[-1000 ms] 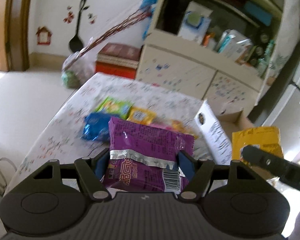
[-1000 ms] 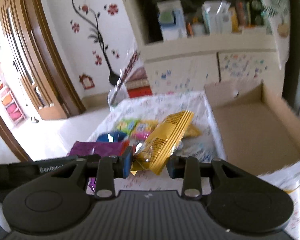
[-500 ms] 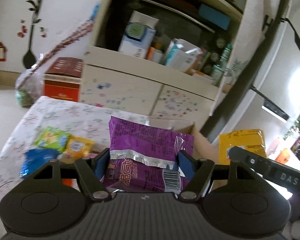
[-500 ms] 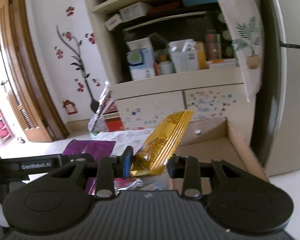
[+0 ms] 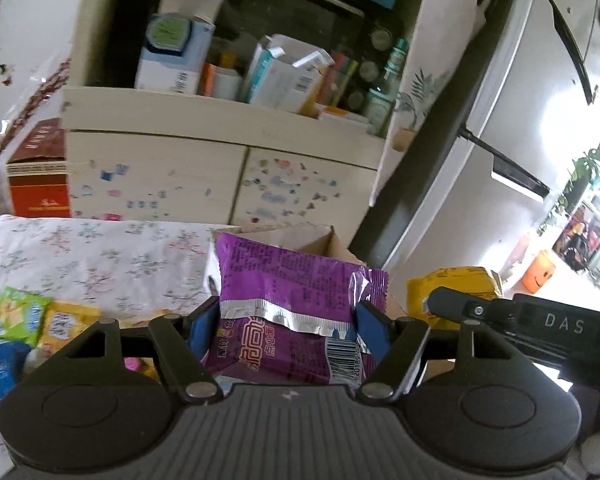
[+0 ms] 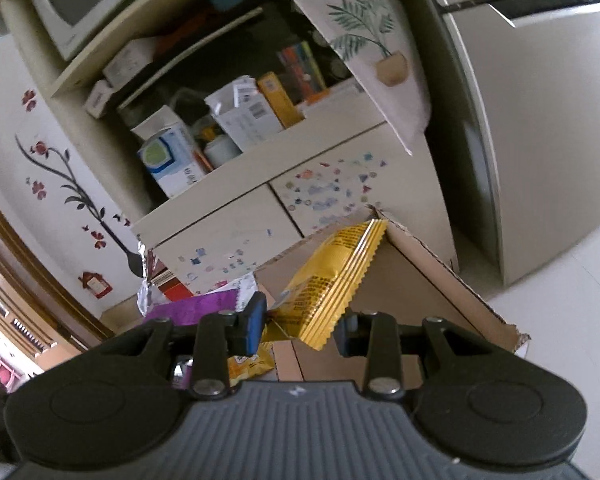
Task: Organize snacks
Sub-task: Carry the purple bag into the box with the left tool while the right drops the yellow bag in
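Our left gripper [image 5: 288,330] is clamped on the purple bag [image 5: 296,300] and our right gripper [image 6: 300,326] on the yellow bag [image 6: 332,280] — both held in the air by the open box [image 6: 432,276], other snacks [image 5: 40,320] on the worktop [image 5: 100,256].

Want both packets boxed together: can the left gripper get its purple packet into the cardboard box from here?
Probably yes: the left gripper holds the purple packet just before the open cardboard box, nothing between them.
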Demonstrator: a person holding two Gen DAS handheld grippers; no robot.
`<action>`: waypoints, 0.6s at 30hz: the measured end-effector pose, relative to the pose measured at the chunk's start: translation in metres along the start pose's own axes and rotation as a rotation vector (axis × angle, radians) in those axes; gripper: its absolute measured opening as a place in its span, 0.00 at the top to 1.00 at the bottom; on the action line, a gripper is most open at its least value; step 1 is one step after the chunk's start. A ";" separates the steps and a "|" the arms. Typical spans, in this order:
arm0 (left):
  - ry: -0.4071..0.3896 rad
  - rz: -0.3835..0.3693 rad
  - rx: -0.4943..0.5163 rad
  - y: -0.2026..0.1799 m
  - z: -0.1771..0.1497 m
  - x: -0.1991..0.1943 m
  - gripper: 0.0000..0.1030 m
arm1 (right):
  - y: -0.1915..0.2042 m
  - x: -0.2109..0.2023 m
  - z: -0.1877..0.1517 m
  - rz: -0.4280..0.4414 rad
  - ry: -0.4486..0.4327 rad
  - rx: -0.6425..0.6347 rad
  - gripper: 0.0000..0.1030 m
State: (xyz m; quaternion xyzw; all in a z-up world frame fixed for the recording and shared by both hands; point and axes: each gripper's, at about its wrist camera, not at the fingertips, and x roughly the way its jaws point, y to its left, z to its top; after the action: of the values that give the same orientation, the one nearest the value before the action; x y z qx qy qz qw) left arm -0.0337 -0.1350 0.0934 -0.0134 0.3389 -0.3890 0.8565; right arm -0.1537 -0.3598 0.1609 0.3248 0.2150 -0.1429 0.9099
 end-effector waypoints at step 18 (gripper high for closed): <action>0.050 -0.028 0.025 -0.019 0.007 0.041 0.06 | -0.013 0.024 0.012 -0.103 -0.001 0.094 0.34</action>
State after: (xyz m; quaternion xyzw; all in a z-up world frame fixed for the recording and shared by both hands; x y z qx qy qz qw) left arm -0.0229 -0.1775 0.0815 0.0021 0.3551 -0.4053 0.8424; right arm -0.1343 -0.3806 0.1508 0.3555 0.2239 -0.1994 0.8853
